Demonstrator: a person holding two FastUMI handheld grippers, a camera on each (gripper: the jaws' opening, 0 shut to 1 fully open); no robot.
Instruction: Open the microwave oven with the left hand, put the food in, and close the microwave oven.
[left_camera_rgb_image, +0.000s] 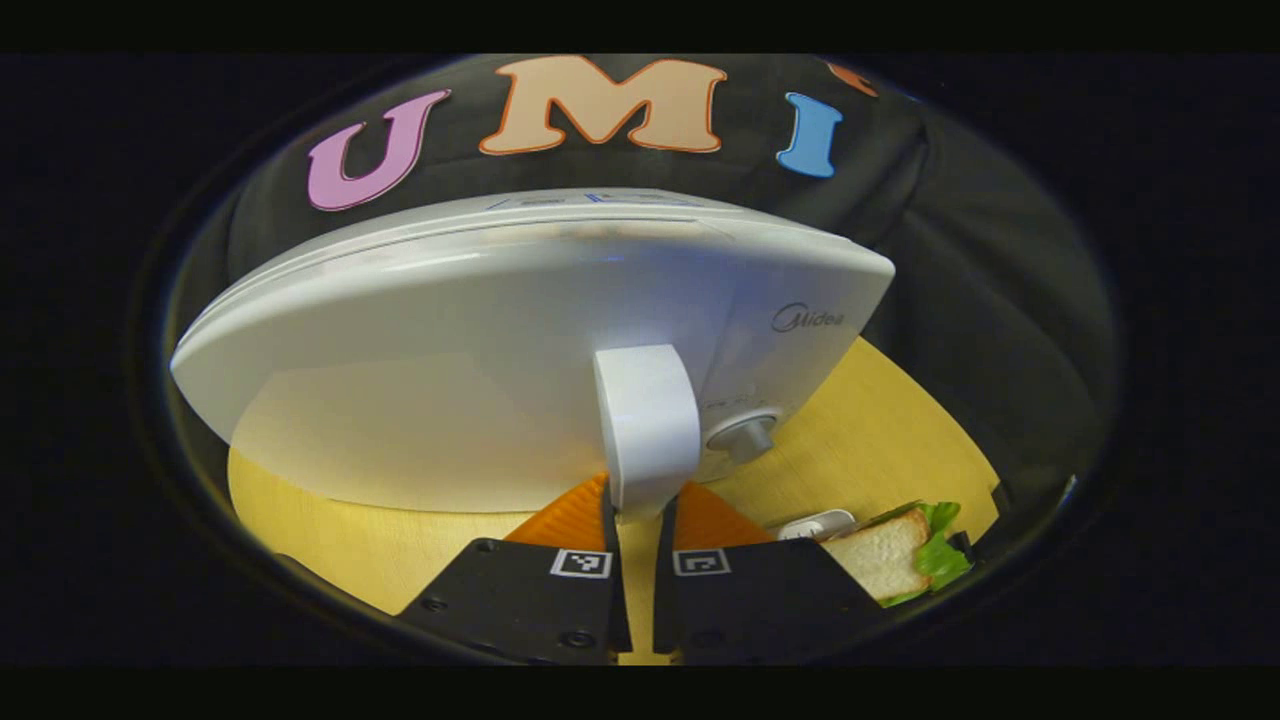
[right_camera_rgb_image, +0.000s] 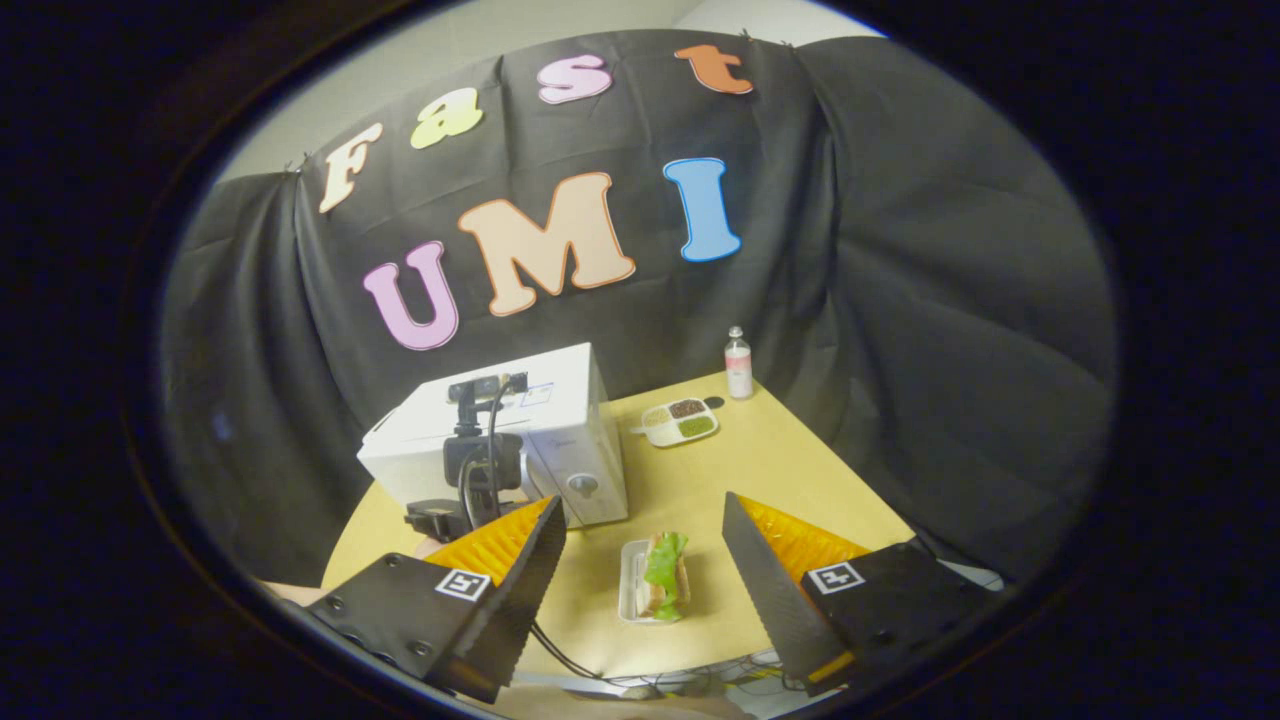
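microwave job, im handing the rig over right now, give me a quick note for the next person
Left gripper: fingers closed on the microwave's door handle; door looks shut or barely cracked.
Right gripper: open, holding nothing, above the sandwich.
Things: microwave at the back left of the table; sandwich lies in a small white tray in front of it. A divided dish and a bottle stand farther back.
Done: handle gripped.
Left: pull the door open, put the sandwich in, close the door.
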